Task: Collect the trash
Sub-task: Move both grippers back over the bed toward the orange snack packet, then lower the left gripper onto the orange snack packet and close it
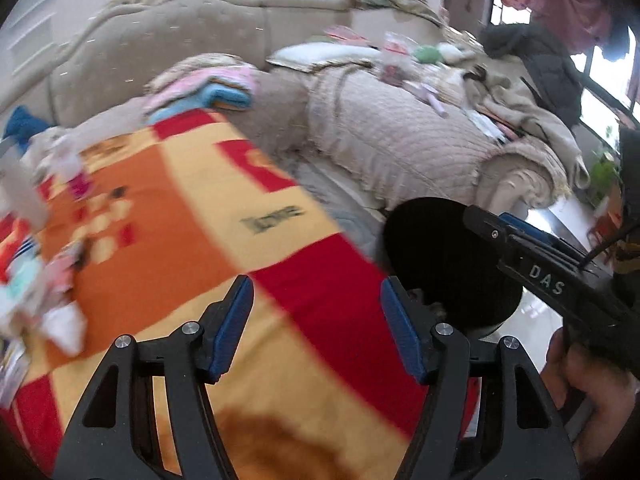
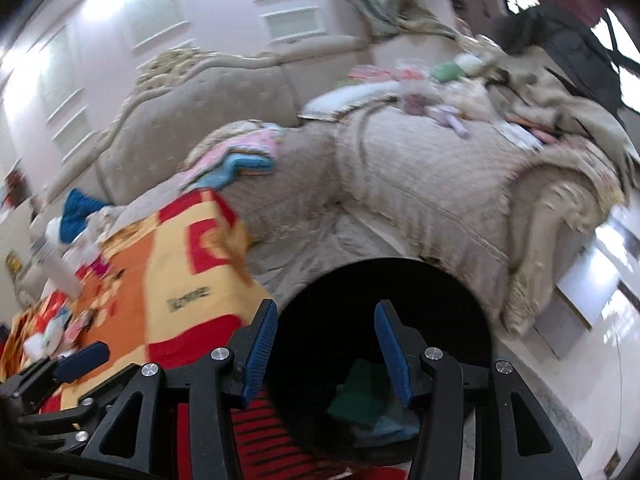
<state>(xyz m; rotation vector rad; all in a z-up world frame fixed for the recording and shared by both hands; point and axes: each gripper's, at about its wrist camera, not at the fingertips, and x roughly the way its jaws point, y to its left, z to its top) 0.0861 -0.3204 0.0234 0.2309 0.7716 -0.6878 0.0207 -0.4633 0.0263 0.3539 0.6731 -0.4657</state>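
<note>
The left gripper (image 1: 316, 328) hangs closest to the lens over the red, orange and yellow cloth (image 1: 192, 208), its blue-padded jaws spread with nothing between them. The right gripper (image 2: 326, 344) is likewise released and empty, poised above the round black bin (image 2: 460, 308), where green and blue scraps (image 2: 360, 400) lie at the bottom. More trash (image 1: 44, 292), blurred wrappers and paper, is strewn along the cloth's far left edge, well apart from both grippers.

Left gripper (image 1: 316, 328): black skeletal frame w/ cut-outs, ribbed blue pads, silver screws. Right gripper (image 2: 326, 346): same build; side marked "DAS", thin black cable. Hand (image 1: 584, 380) on grip, dark sleeve.
</note>
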